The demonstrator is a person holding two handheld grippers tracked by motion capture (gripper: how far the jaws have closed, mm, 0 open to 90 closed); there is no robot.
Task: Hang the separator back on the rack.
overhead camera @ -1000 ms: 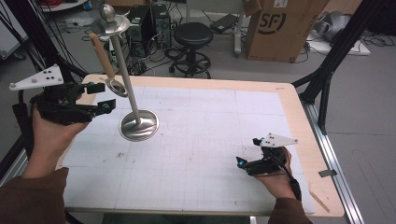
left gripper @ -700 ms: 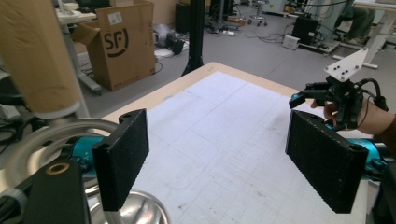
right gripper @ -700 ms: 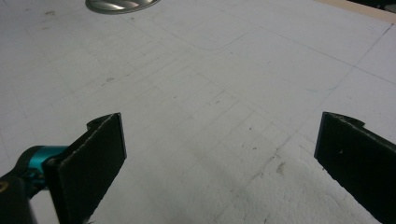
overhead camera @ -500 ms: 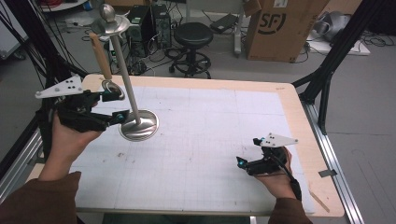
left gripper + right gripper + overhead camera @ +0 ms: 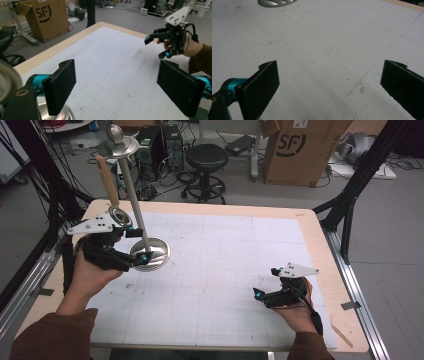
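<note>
A metal stand rises from a round base (image 5: 152,254) at the mat's left; its thin pole (image 5: 129,185) leans up to a disc top. Behind it stands a wooden-handled ladle (image 5: 120,215). My left gripper (image 5: 141,246) is low at the base's near left edge and open. Its jaws have just been opening, and in the left gripper view (image 5: 120,90) nothing lies between them; the base (image 5: 62,113) sits below the left jaw. My right gripper (image 5: 260,295) rests open over the mat's near right (image 5: 329,85), and is also seen farther off (image 5: 160,46).
A white gridded mat (image 5: 225,260) covers the wooden table (image 5: 320,240). Beyond the far edge are a black stool (image 5: 206,157) and a cardboard box (image 5: 300,150). Black frame struts (image 5: 350,205) stand by the right edge.
My left gripper has moved right and down, from beside the ladle to the stand's base, and its jaws stand wider. The right gripper has not moved.
</note>
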